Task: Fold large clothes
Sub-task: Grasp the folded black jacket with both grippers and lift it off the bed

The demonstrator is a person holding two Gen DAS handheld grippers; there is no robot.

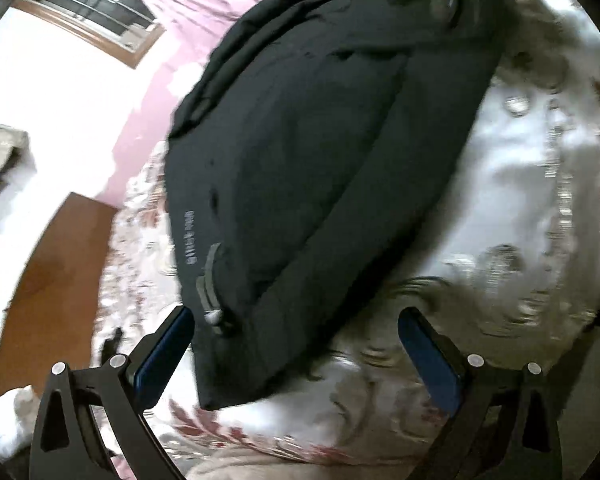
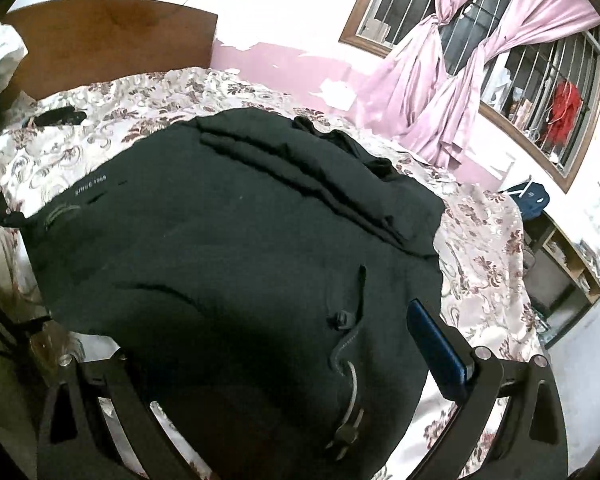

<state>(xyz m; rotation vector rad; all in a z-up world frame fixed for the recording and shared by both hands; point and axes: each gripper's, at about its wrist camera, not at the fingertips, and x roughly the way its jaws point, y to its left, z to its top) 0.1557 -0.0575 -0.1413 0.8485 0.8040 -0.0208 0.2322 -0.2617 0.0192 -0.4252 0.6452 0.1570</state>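
Hovering left gripper (image 1: 296,356), blue-padded fingers (image 1: 162,356) spread wide, nothing between; black padded jacket (image 1: 300,160) lies ahead on floral satin bedspread (image 1: 520,200), grey drawcord toggle (image 1: 214,316) just beyond left finger, hem corner within reach, likely next pinch point.

Right view: right gripper (image 2: 300,364) fingers apart, straddling jacket's near edge, cloth bulging between but unclamped; spread flat for folding.

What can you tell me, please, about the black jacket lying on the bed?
The black jacket is a large, padded-looking garment lying partly folded on the floral bedspread, with layered folds along its far side. It bears small pale lettering near one edge, and drawcords with toggles trail from it. The open left gripper is at its corner; the open right gripper straddles its near edge.
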